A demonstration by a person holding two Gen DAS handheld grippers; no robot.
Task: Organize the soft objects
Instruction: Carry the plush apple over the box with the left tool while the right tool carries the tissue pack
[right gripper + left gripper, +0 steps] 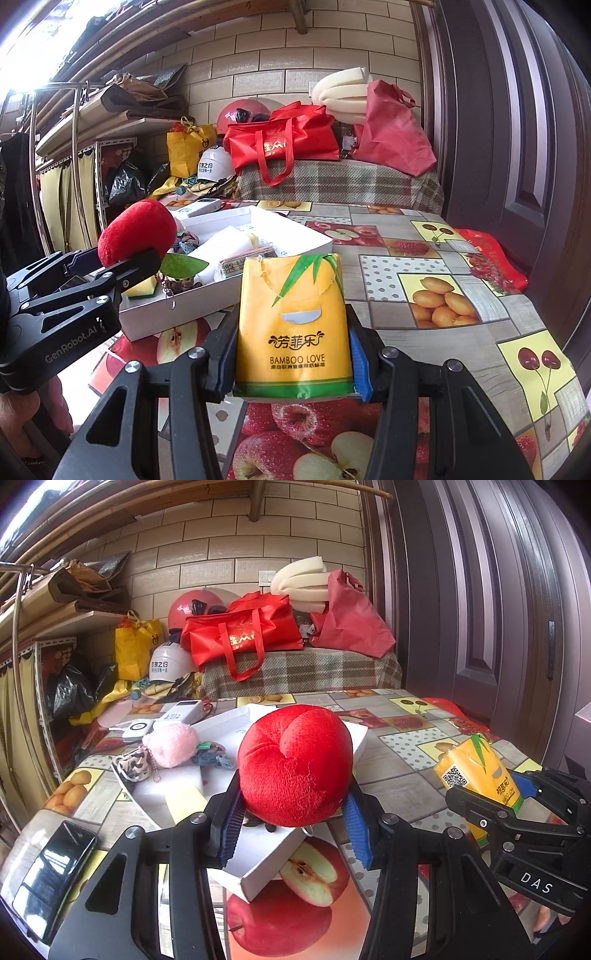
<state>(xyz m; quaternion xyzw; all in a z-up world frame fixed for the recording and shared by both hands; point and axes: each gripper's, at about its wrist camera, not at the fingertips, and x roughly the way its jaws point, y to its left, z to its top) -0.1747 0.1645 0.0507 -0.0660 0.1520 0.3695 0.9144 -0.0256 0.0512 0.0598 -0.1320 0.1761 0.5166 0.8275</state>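
Covering nearly the whole near scene, a tabletop [436, 266] wears a glossy oilcloth printed with apples, oranges and cherries. Behind it, far, a cream brick-tiled wall [221, 535] rises, with a dark panelled door [498, 609] at right and cluttered shelves [55, 620] at left. A plaid-covered bench [303, 672] at the far edge carries red fabric bags [243, 631] and cream foam rolls [299, 583].

A shallow white cardboard box [229, 295] sits left of centre on the tabletop; its contents are a jumble, partly hidden by the red plush apple toy [295, 764]. That toy hangs above the box's near corner, squeezed between the left gripper [295, 830] fingers. At right, the yellow "BAMBOO LOVE" tissue pack [293, 328] is clamped upright by the right gripper [293, 362], raised over the tabletop. A pink fluffy toy [171, 744] lies at the box's far left side. A black phone [51, 871], near left, is cut off by the frame.
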